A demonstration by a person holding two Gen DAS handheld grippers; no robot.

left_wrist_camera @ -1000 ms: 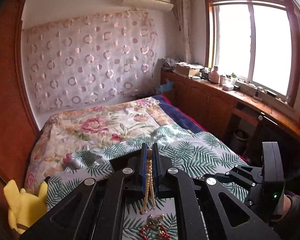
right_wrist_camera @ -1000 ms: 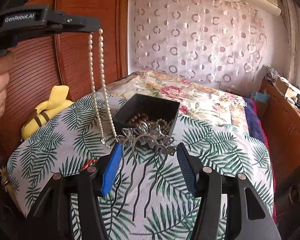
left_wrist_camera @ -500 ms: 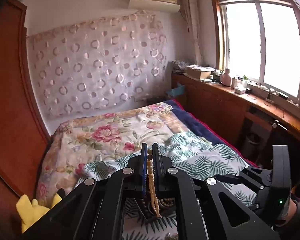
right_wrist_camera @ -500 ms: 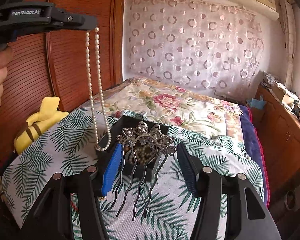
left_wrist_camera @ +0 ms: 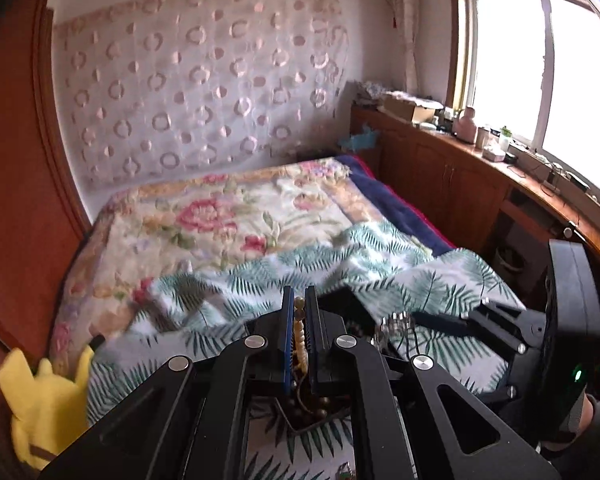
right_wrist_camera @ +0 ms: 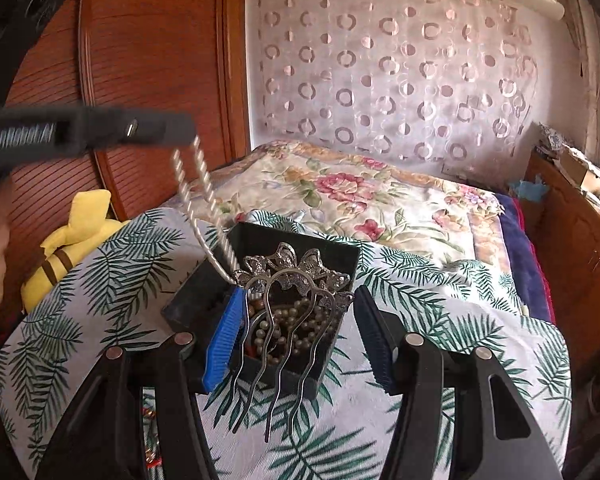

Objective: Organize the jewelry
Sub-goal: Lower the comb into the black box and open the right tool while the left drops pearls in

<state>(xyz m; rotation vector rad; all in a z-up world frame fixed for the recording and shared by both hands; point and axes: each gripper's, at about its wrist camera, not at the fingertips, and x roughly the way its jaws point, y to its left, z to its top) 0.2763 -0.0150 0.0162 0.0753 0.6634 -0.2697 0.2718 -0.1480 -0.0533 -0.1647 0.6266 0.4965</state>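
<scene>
My left gripper is shut on a pearl necklace. In the right wrist view it is blurred at the upper left, and the necklace slants down from it, its lower end reaching the black box. The box sits on the leaf-print cloth and holds beads and pearls. My right gripper is shut on a silver hair comb, gripped by its ornate top, with the prongs pointing back toward me over the box. From the left wrist the comb shows just right of my fingers.
A yellow plush toy lies at the cloth's left edge against the wooden panelling. A floral quilt covers the bed beyond. A wooden cabinet runs under the window at right. A red bead piece lies near my left finger.
Both grippers moved forward to the black box. The left one sank, so the necklace's lower end now reaches the box. The comb now hangs over the box's opening.
</scene>
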